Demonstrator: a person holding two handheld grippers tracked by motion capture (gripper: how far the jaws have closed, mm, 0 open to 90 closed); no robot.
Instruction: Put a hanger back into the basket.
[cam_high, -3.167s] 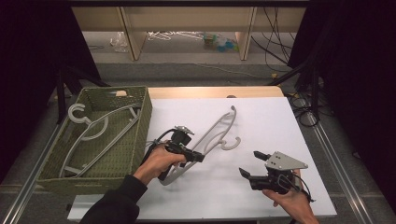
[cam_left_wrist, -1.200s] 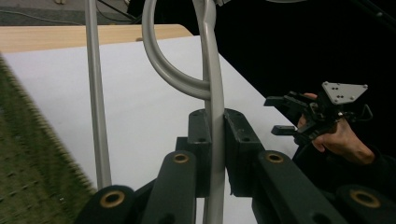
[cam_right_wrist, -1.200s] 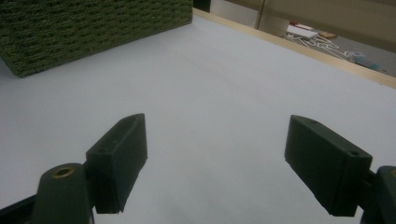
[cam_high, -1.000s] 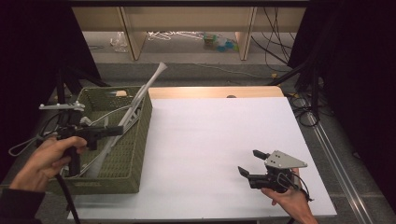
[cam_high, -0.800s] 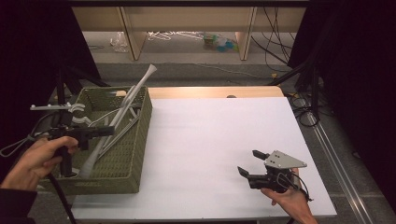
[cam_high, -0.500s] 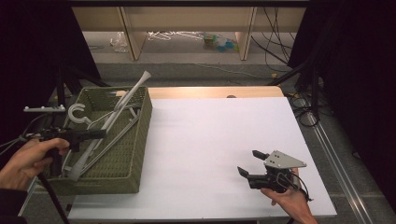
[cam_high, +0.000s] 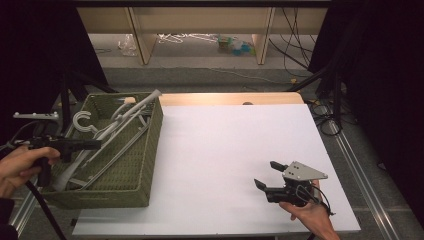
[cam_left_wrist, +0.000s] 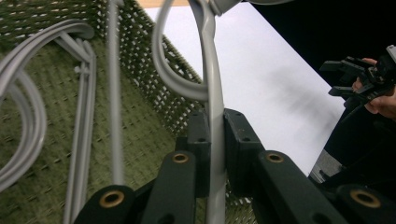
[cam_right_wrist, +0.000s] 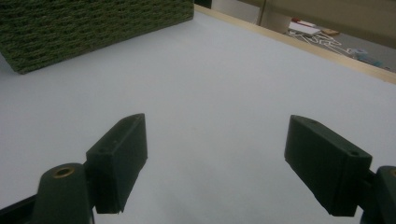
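In the high view, a grey hanger (cam_high: 107, 132) is held over the green basket (cam_high: 145, 150) at left by the left gripper (cam_high: 92, 144).

In the left gripper view, both jaws are clamped on its thin stem (cam_left_wrist: 215, 140) (stiff, light, probably slippery plastic).

In the right gripper view, the right gripper (cam_right_wrist: 215, 163) is seen spread wide, holding nothing.

A: Where is the left gripper (cam_high: 92, 144)?
B: Over the green woven basket (cam_high: 145, 165), clamping a grey plastic hanger (cam_high: 107, 132).
A: And the right gripper (cam_high: 266, 175)?
B: Jaws apart above the white tabletop (cam_high: 225, 150).
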